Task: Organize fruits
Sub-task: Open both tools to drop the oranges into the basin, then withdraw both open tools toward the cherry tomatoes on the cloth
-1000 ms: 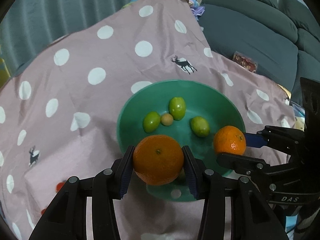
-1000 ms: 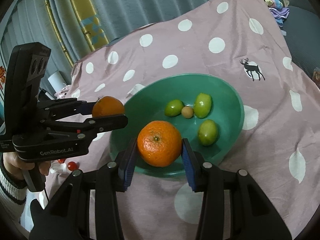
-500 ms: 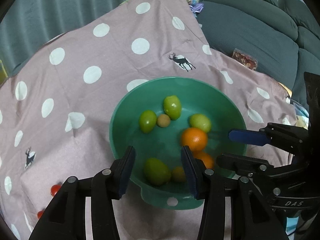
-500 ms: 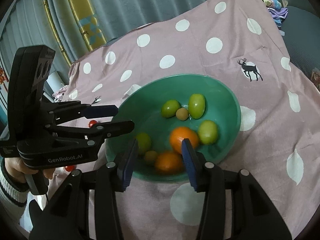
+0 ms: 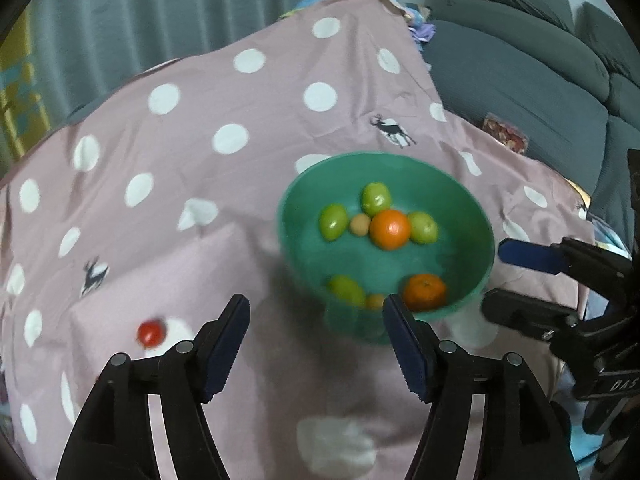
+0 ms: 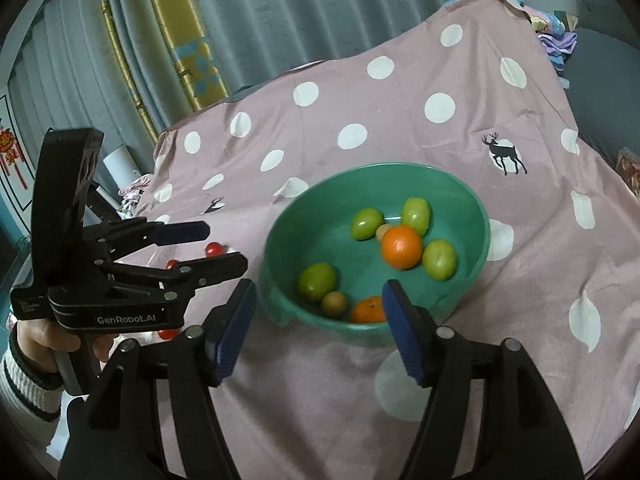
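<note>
Two round orange mandarins (image 6: 401,247) lie loose in the green plastic bowl (image 6: 476,216) among green fruits, so both tongs, left (image 5: 316,340) and right (image 6: 320,328), have just been opening, now spread and empty. Small red tomatoes (image 5: 151,333) wait on the dotted pink cloth (image 5: 192,264), likely next.

Polka-dot cloth (image 5: 248,208), grey sofa (image 5: 520,80), teal curtains (image 6: 300,8).
</note>
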Action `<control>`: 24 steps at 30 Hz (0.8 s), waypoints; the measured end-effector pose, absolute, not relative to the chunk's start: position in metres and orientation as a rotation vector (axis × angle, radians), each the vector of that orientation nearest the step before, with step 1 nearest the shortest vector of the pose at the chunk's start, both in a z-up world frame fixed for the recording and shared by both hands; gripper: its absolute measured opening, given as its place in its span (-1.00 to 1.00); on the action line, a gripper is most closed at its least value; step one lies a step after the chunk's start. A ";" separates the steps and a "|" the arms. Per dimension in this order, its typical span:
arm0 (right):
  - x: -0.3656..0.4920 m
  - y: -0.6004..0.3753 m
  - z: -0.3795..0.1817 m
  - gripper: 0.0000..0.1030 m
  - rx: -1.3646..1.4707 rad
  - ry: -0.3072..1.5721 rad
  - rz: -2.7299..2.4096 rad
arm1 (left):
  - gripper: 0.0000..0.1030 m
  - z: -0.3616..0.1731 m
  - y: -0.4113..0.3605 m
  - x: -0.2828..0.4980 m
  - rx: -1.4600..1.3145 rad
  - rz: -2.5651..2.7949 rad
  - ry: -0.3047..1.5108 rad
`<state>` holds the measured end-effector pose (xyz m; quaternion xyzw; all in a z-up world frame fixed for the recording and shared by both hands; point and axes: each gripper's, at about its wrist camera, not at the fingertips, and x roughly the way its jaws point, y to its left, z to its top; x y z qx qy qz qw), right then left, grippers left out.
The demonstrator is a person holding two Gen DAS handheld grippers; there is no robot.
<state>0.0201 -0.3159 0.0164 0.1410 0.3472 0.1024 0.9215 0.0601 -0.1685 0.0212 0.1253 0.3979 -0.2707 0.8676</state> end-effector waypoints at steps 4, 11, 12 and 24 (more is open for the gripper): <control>0.012 -0.306 0.019 0.31 0.299 0.718 0.232 | 0.34 0.017 -0.143 0.048 0.229 -0.529 0.856; -0.003 -0.282 0.019 0.31 0.269 0.749 0.270 | 0.34 0.009 -0.064 0.029 0.178 -0.399 0.894; -0.004 -0.279 0.018 0.31 0.264 0.754 0.275 | 0.34 0.008 -0.051 0.027 0.166 -0.372 0.901; -0.006 -0.249 0.010 0.31 0.245 0.810 0.344 | 0.34 -0.011 0.061 -0.015 0.000 -0.134 0.971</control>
